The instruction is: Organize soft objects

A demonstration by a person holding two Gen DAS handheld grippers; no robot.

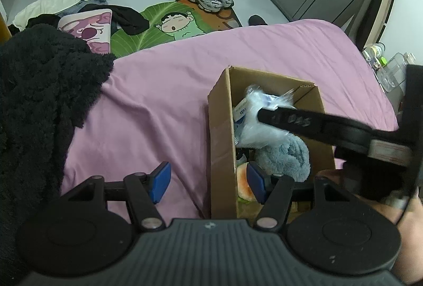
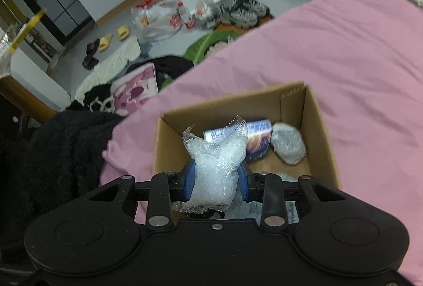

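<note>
The clear crinkly bag (image 2: 215, 167), light and squashy, sat clamped mid-body in my right gripper (image 2: 216, 177) over the box (image 2: 322, 132); my left gripper (image 1: 206, 182) gaped empty.

Cardboard box (image 1: 222, 127) on the bed (image 1: 164, 90), fleece blanket (image 1: 45, 100) to its left.

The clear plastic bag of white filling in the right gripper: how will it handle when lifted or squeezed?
The clear bag likely deforms easily: it pinches in between the right gripper's blue fingers. Probably light, since its crinkled top stands up above the cardboard box. The glossy film might slip from a loose grip.
</note>
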